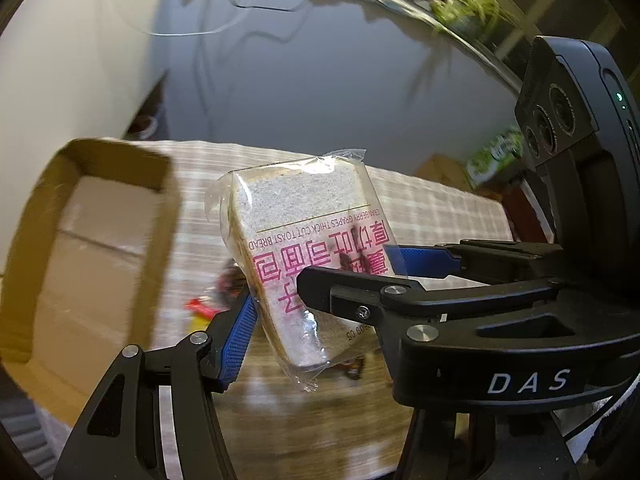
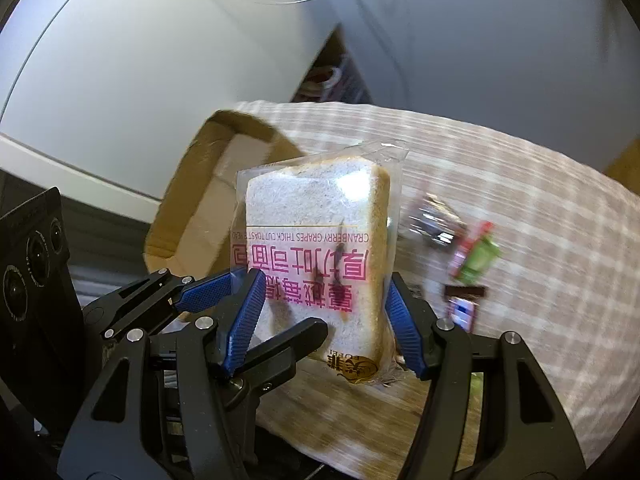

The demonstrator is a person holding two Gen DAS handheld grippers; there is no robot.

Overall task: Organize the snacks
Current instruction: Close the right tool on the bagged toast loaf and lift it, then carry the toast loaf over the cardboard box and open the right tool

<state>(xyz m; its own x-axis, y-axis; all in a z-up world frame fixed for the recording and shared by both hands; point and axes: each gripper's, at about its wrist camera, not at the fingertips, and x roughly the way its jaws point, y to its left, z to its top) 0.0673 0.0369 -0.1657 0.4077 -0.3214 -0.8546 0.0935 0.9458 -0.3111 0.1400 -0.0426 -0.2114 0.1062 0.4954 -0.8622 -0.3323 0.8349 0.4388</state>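
A clear-wrapped slice of thick toast bread [image 1: 304,216] with pink lettering hangs in the air above the table, held by both grippers. In the right wrist view my right gripper [image 2: 324,284] is shut on the bread packet [image 2: 320,208], one blue pad on each side edge. My left gripper [image 2: 276,304] comes in from the left, one finger across the printed face. In the left wrist view my left gripper [image 1: 316,320] has its blue left pad [image 1: 240,336] on the slice. Its other finger is hidden behind the right gripper [image 1: 348,268]. An open cardboard box [image 1: 36,220] lies at the left.
The table wears a checked cloth [image 2: 520,184]. Several small snack packets lie on it, among them a green one [image 2: 478,258], a dark one [image 2: 436,220] and a red one [image 1: 202,308]. The cardboard box [image 2: 188,184] sits behind the bread. A potted plant [image 1: 468,4] stands far back.
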